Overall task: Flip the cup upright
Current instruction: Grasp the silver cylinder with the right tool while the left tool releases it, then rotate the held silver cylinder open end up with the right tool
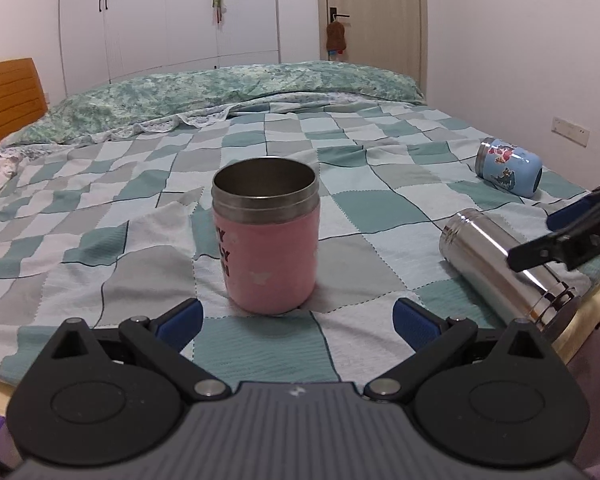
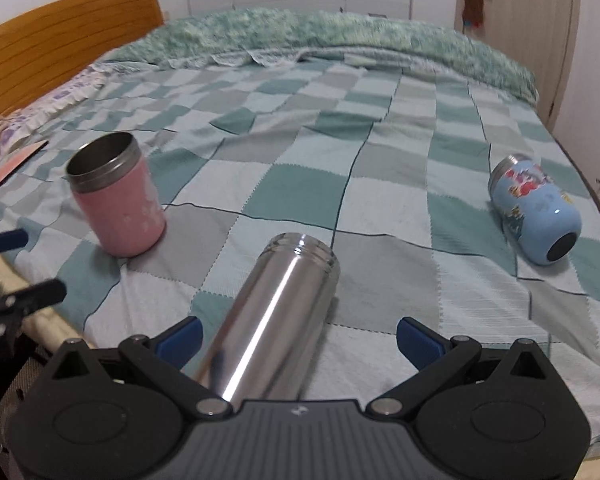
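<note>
Steel cup (image 2: 268, 312) lying on its side directly ahead of right gripper (image 2: 300, 340), long axis running away, threaded mouth at far end — base between spread jaws, untouched. Smooth, mirror-bright, prone to roll on soft checked quilt (image 2: 380, 184). Left gripper (image 1: 298, 322) spread too, empty, facing upright pink cup (image 1: 266, 236); blue cup (image 2: 536, 212) toppled, well apart — 2 left to right.

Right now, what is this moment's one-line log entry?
pink cup upright | steel cup lying | blue cup lying | left tool open, empty | right tool open around steel cup
</note>
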### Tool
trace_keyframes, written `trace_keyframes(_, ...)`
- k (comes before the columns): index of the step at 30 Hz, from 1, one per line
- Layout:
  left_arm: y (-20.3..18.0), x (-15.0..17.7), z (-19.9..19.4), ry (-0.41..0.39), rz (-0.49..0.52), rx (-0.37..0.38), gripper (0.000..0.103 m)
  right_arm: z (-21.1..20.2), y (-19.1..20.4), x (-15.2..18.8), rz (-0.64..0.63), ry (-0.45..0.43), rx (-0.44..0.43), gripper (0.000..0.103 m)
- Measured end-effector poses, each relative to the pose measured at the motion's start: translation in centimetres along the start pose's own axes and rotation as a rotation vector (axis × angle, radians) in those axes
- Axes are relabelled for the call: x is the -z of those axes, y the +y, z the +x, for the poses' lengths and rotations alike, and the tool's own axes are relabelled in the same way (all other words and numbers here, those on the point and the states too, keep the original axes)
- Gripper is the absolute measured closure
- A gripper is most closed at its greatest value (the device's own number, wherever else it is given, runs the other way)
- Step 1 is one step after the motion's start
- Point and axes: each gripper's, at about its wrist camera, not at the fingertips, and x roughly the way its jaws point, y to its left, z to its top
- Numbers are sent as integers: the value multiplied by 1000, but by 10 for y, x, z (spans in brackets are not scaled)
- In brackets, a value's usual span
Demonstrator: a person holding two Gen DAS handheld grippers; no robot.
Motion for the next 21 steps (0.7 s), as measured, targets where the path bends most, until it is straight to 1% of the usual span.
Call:
trace_keyframes(5,8,4,10,8,0,26,0,24,6,-12,50,71,20,0)
trace_keyframes(12,17,8,20,11,-9,59,0,40,7,-25,78,128,19,1)
trace_keyframes(14,17,7,22,11,-14,61,0,45,7,-28,85,147,11,7)
trace_keyframes(16,18,6,24,10,-16,63,0,51,4,-28,107,174,-10,23)
trace_keyframes(18,18,6,25,11,-17,67,0,58,0,-27,131,200,-29,32)
trace_keyframes(21,18,5,26,7,-22,73,0,63,-5,-24,176,202,-55,36)
